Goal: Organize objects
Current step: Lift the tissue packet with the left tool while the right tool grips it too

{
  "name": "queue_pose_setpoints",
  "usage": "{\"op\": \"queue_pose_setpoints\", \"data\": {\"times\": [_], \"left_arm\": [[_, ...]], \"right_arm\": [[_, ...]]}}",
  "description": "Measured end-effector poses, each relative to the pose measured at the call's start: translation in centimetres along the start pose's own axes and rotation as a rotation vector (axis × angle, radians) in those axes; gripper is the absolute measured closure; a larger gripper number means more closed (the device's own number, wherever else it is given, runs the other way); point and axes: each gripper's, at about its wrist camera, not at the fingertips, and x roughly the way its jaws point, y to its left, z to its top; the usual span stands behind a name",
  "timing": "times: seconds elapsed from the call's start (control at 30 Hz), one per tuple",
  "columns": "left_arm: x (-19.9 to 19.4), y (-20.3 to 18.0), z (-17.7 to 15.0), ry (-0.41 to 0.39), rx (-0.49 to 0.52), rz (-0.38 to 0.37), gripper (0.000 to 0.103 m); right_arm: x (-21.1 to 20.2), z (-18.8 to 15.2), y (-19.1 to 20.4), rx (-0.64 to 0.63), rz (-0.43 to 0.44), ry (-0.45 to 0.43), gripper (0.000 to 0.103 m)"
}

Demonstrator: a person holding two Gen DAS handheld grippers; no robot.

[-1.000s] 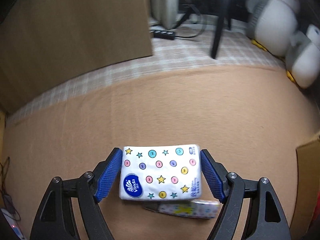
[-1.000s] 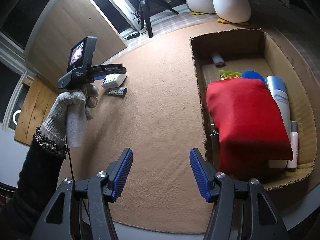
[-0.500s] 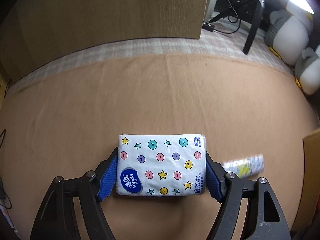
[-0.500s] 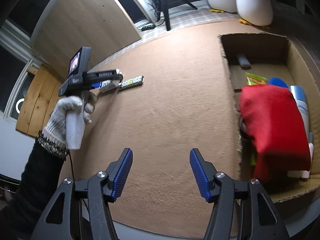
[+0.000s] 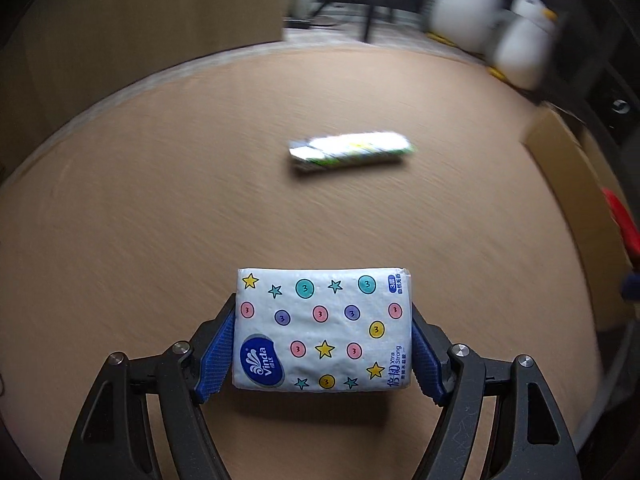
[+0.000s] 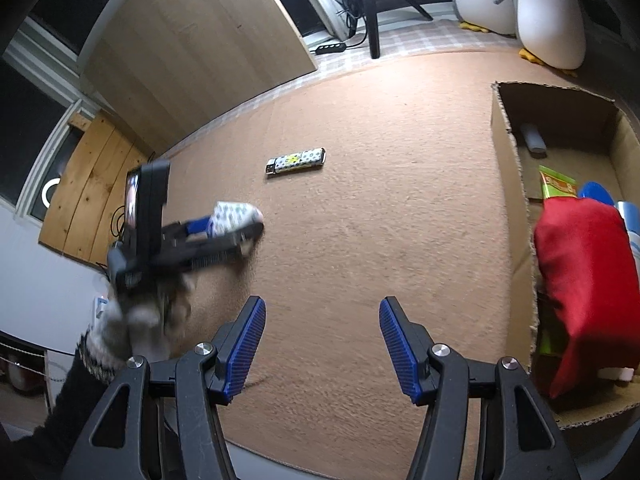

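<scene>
A white tissue pack (image 5: 322,328) printed with stars and coloured dots is clamped between the blue pads of my left gripper (image 5: 322,350), held above the tan carpet. In the right wrist view the same tissue pack (image 6: 234,218) shows blurred in that left gripper (image 6: 208,240), carried by a gloved hand (image 6: 132,320). A small patterned lighter (image 5: 352,152) lies on the carpet ahead; the lighter (image 6: 296,161) is also in the right wrist view. My right gripper (image 6: 322,346) hangs open over bare carpet with nothing between its fingers.
An open cardboard box (image 6: 508,184) stands at the right, holding a red pouch (image 6: 588,280), a green packet (image 6: 558,186), bottles and a small grey item. Penguin plush toys (image 6: 548,12), a tripod leg (image 6: 372,20) and a wooden panel (image 6: 192,48) line the far edge.
The left gripper has carried the tissue pack away from the lighter, toward the middle of the carpet and nearer my right gripper. The lighter stays where it lay. The right gripper shifted slightly.
</scene>
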Motion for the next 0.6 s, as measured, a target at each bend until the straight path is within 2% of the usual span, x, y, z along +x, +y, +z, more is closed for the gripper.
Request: {"op": "queue_pose_setpoints", "data": {"times": [0.13, 0.27, 0.4, 0.6], "left_arm": [[-0.3, -2.9, -1.8, -0.005, 0.081, -0.039, 0.025], [-0.4, -4.8, -2.4, 0.003, 0.119, -0.065, 0.025], [-1.0, -5.7, -2.7, 0.017, 0.118, -0.115, 0.025], [-3.1, -4.9, -3.6, 0.006, 0.053, -0.118, 0.021]], "right_arm": [[0.4, 0.0, 0.2, -0.006, 0.006, 0.009, 0.047], [0.8, -0.2, 0.1, -0.006, 0.011, 0.021, 0.047], [1.3, -0.5, -0.1, -0.009, 0.013, 0.036, 0.047], [2.0, 0.1, 0.1, -0.025, 0.023, 0.057, 0.047]]}}
